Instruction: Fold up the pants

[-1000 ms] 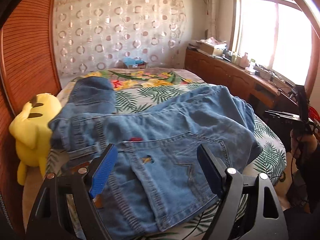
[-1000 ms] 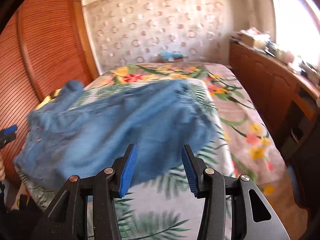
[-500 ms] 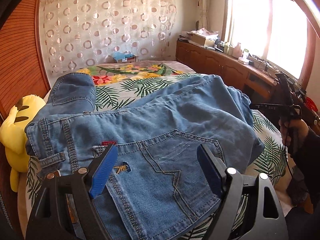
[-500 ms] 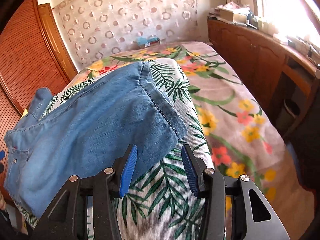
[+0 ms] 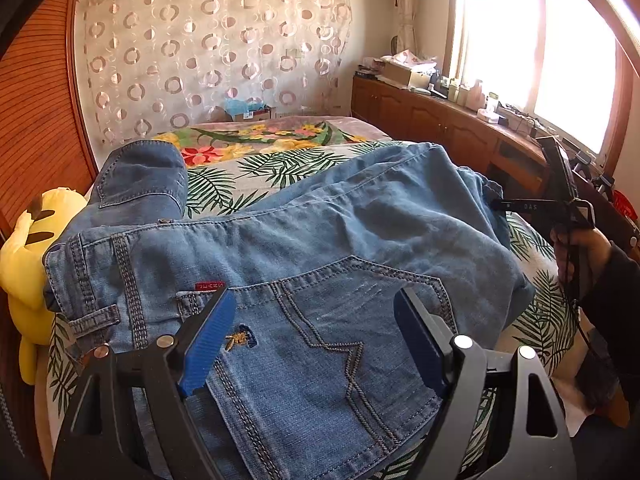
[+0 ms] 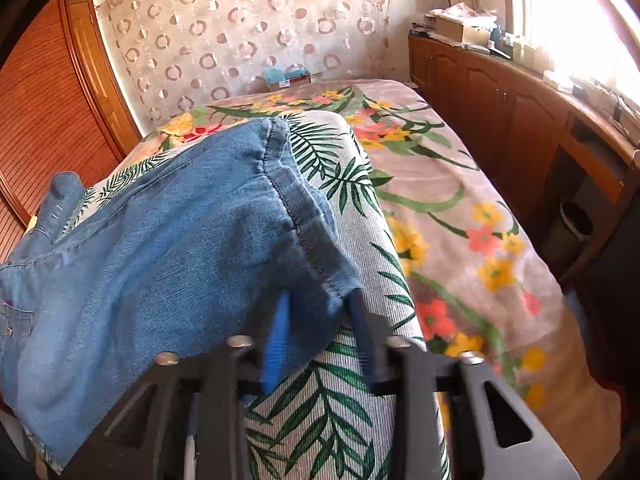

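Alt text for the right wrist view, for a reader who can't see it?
The right gripper reaches the hem corner of blue jeans, its blurred blue fingers on either side of the cloth. The jeans lie on a leaf-patterned bedspread, with wooden cabinets at right.

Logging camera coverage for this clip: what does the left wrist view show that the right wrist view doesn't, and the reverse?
Left wrist only: the jeans' back pocket, the yellow plush toy, and the right gripper seen from the side. Right wrist only: the leg hem between its blurred blue fingers, and a bin. Both: the jeans, the leaf-print bedspread, the curtain.
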The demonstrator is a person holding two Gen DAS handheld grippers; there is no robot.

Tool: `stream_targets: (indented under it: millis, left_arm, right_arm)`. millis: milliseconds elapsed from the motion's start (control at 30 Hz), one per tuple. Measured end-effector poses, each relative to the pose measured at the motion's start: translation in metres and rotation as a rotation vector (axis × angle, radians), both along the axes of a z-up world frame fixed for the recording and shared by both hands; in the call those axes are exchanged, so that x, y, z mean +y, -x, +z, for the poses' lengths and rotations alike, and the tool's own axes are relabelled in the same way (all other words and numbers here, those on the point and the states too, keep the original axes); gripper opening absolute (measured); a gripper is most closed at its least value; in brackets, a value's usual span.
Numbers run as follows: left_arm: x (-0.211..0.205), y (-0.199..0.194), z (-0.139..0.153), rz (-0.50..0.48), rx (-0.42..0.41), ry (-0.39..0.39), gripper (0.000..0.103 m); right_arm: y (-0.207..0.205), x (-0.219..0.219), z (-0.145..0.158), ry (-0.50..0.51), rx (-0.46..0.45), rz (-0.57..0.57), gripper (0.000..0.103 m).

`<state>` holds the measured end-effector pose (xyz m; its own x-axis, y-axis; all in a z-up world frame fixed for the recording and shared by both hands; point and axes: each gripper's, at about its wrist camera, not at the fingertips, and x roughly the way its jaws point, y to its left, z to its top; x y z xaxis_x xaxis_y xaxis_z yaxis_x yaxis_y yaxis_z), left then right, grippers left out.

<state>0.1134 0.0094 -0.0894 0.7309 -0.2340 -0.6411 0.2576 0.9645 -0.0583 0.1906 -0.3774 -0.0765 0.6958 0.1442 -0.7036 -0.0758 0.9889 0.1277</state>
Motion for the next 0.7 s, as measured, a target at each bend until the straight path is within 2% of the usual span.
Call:
stream_targets:
  millis: [33, 167, 300, 500, 700]
  left_arm:
    - [0.001, 0.000, 0.000, 0.002, 0.001, 0.001, 0.082]
    - [0.004, 0.004, 0.002, 0.010, -0.003, 0.000, 0.082]
    - [0.012, 0.011, 0.008, 0.019, -0.018, 0.007, 0.082]
    - [0.037, 0.026, 0.023, 0.054, -0.053, 0.019, 0.082]
    - [0.075, 0.043, 0.032, 0.120, -0.082, 0.031, 0.082]
  right_arm:
    - [0.001, -0.001, 0.001, -0.002, -0.008, 0.003, 0.006]
    - [0.013, 0.003, 0.016, -0.019, -0.072, 0.023, 0.004]
    - [0.029, 0.030, 0.048, -0.026, -0.146, 0.102, 0.004]
    - [0.050, 0.105, 0.093, -0.037, -0.240, 0.293, 0.004]
    - [0.076, 0.196, 0.120, -0.082, -0.255, 0.528, 0.004]
